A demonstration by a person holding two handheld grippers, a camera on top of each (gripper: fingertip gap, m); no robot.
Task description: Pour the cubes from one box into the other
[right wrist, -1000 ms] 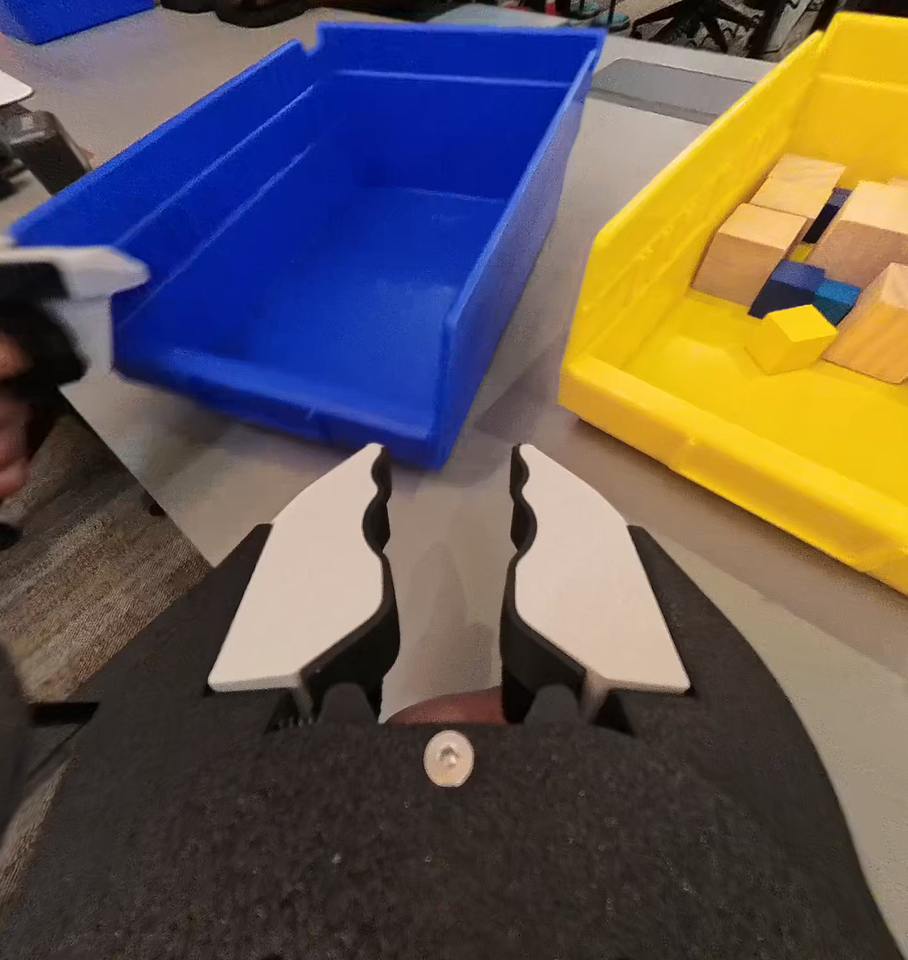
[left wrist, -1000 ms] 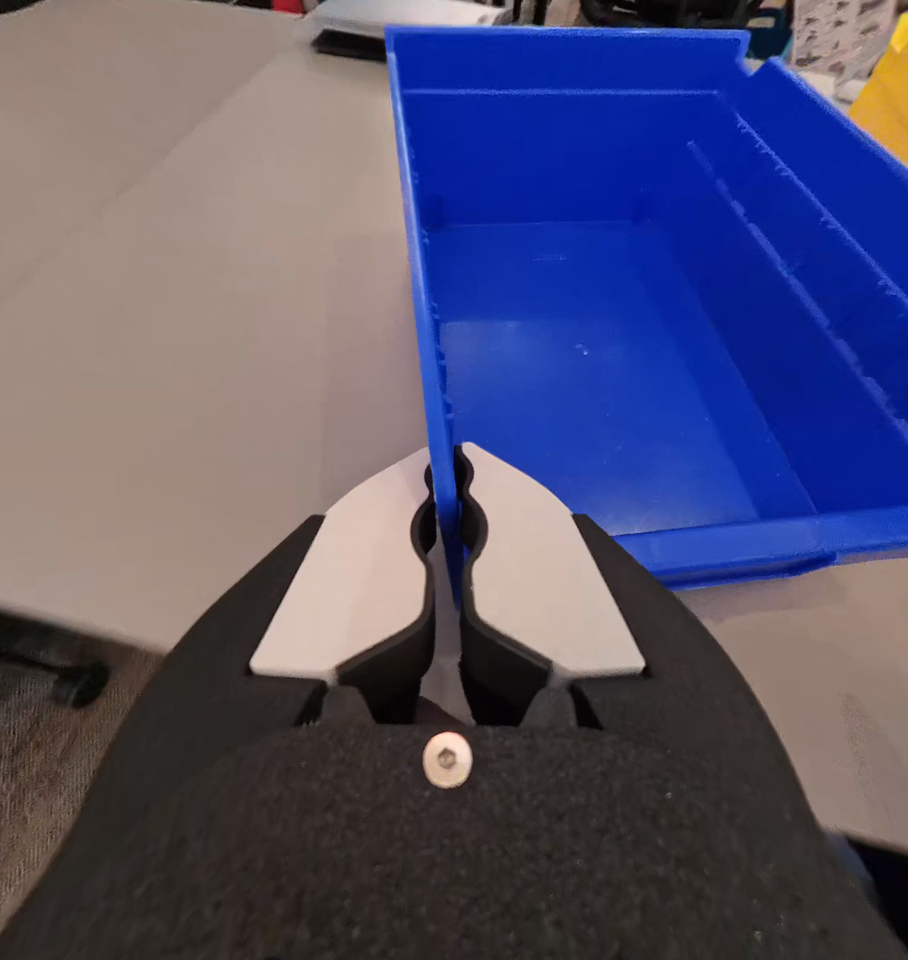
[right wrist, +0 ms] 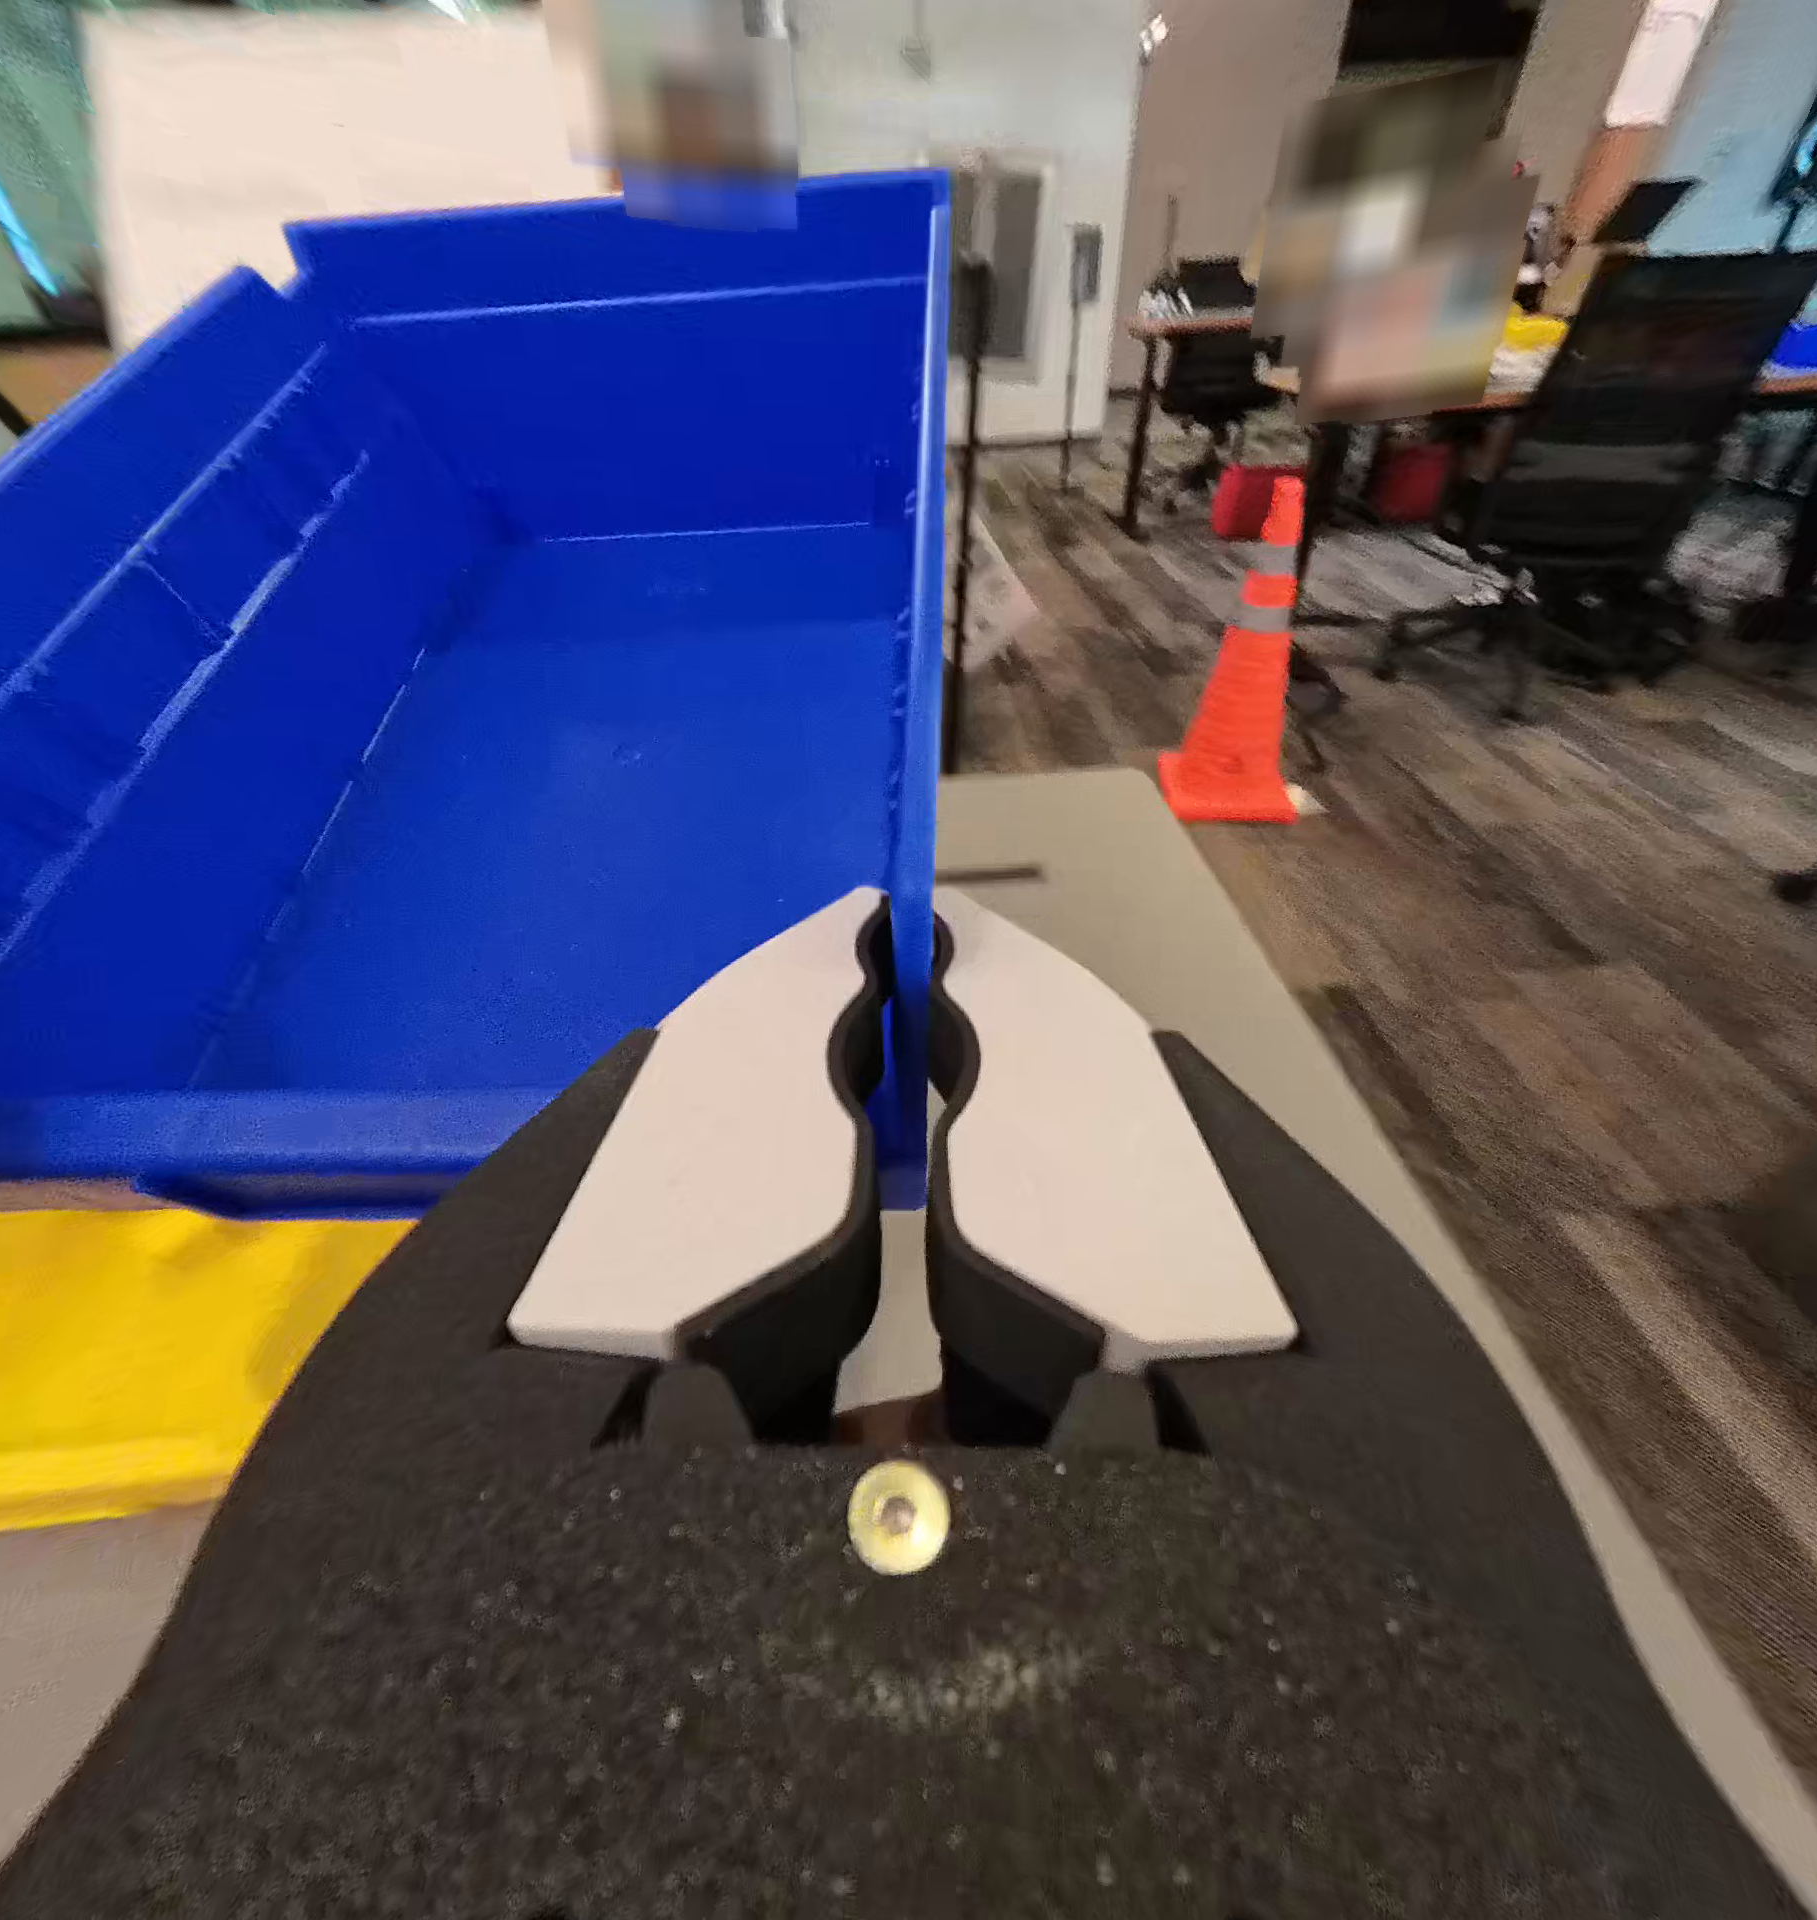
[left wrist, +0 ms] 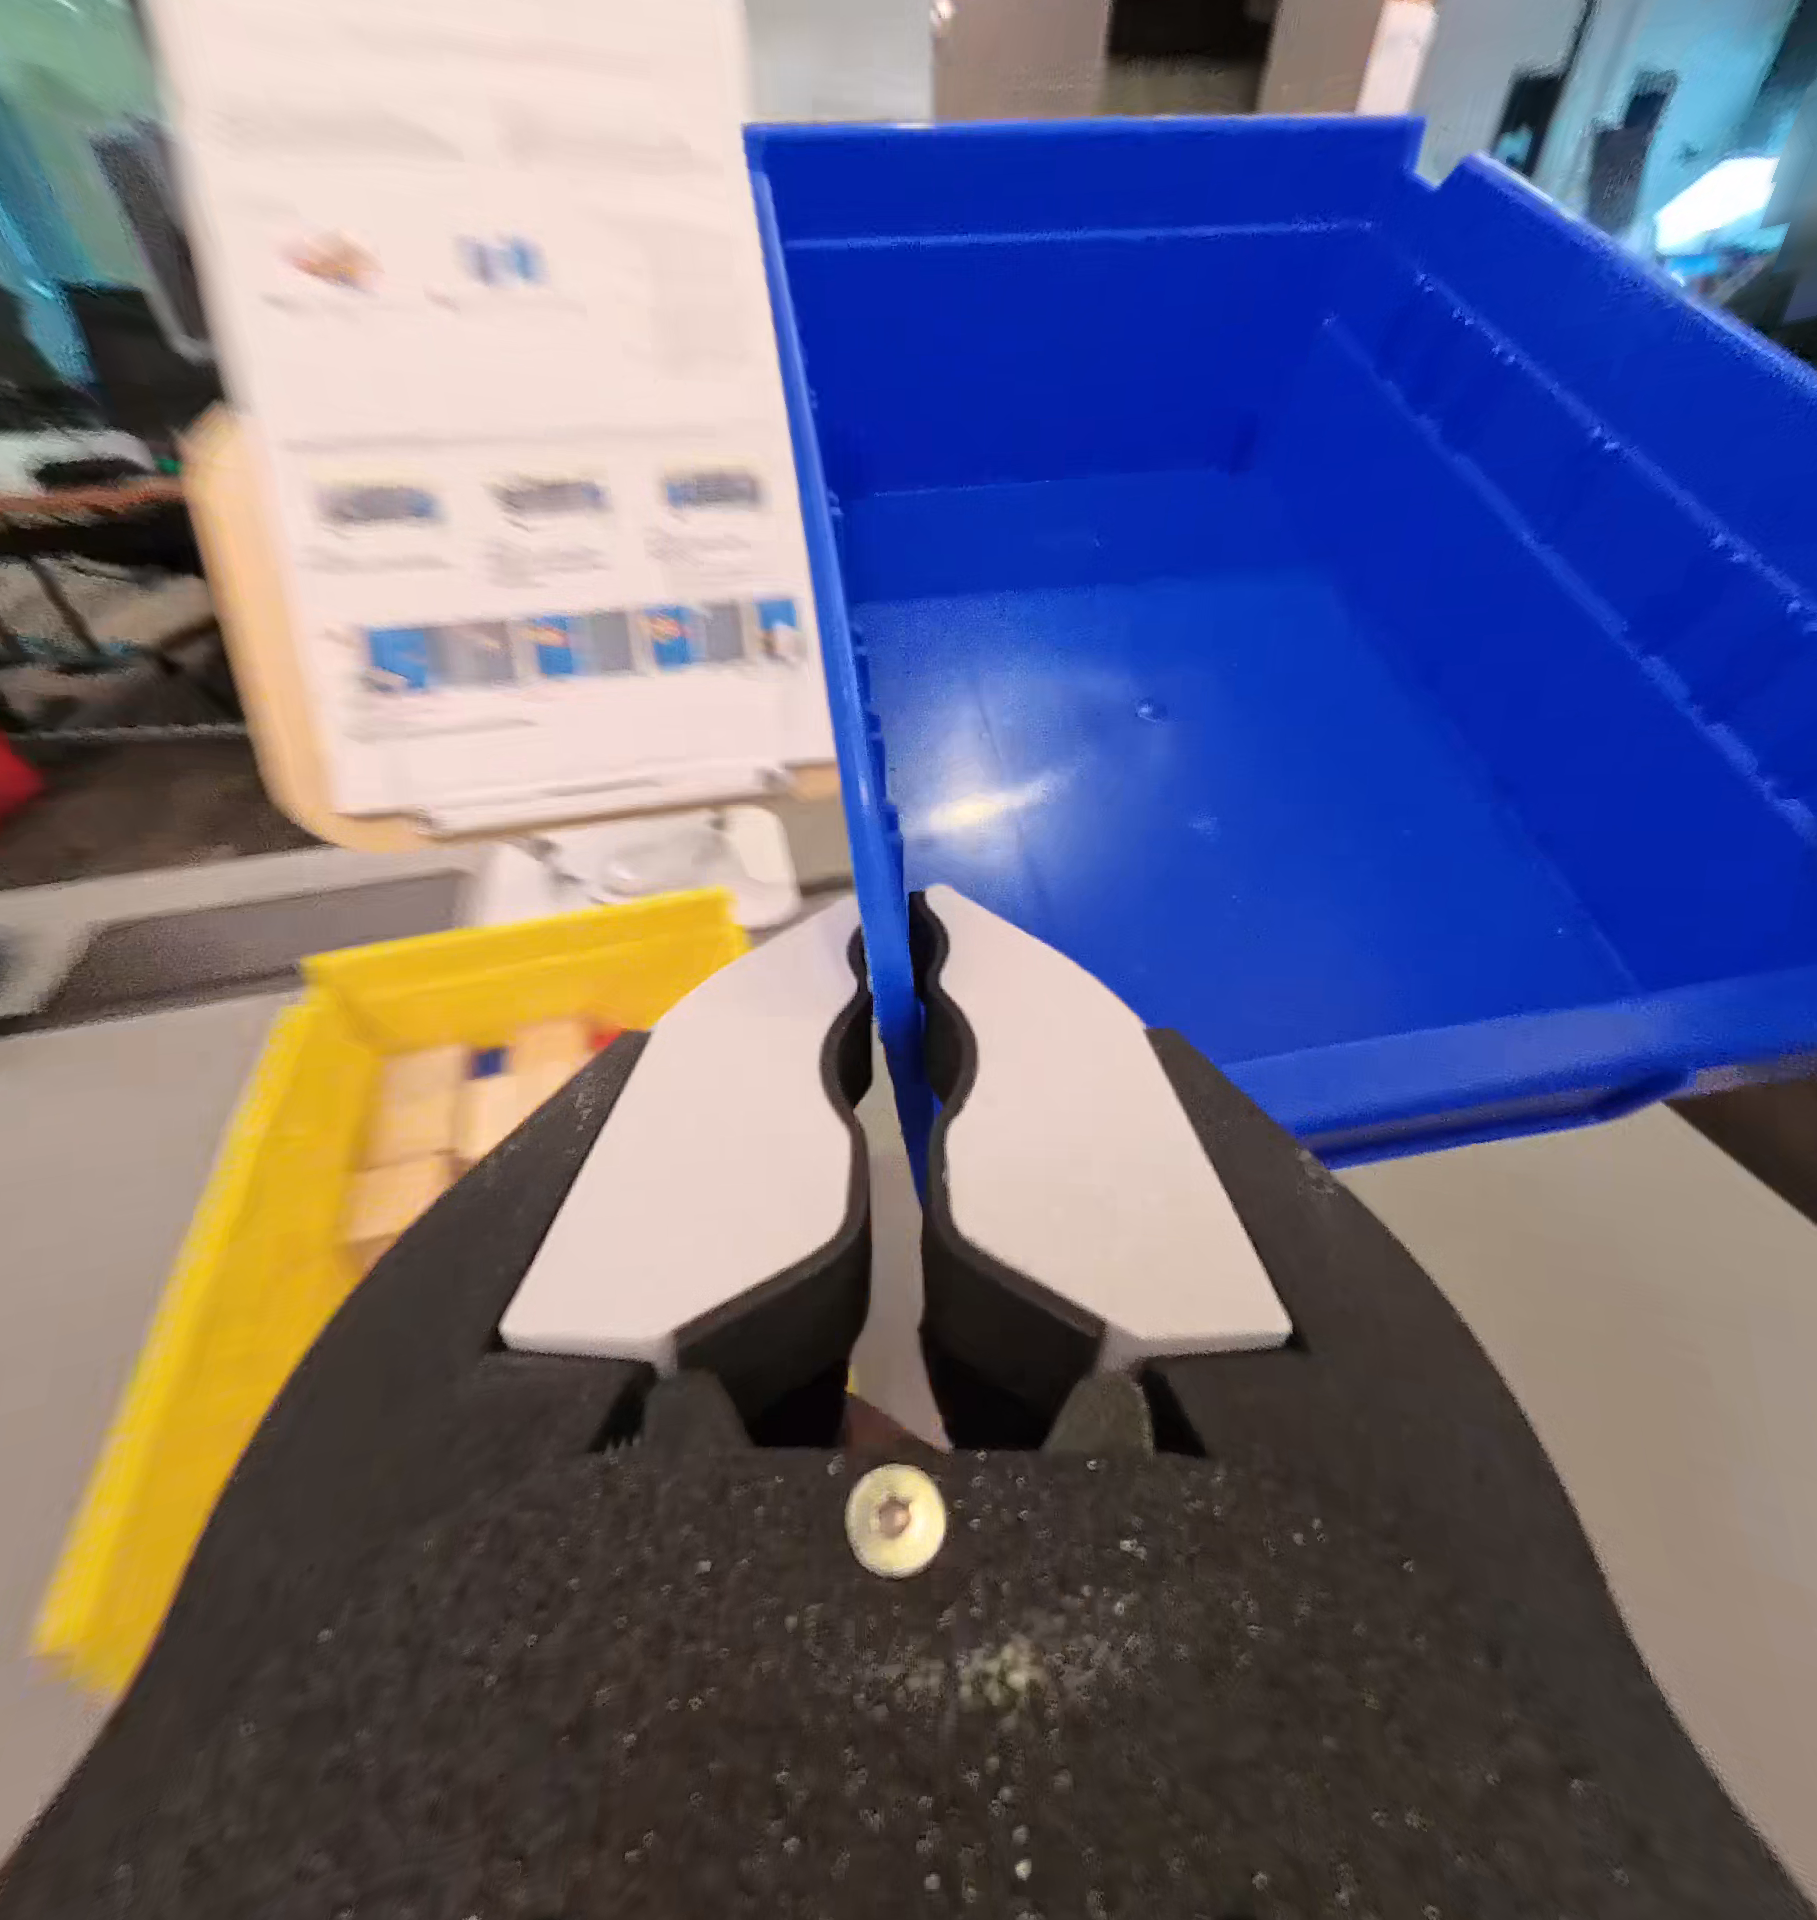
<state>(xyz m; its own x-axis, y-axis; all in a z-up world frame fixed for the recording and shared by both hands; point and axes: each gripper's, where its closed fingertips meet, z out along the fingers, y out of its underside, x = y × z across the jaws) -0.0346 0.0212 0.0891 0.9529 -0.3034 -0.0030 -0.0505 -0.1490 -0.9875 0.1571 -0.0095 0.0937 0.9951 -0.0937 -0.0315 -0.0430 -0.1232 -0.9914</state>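
Blue box raised, side walls pinched by left gripper and right gripper.

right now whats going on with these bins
A person holds tongs in each hand, both clamped on the empty blue bin: the left tongs grip its left side wall, the right tongs its right wall. The bin is lifted off the grey table. The yellow bin sits below, with the cubes inside it.
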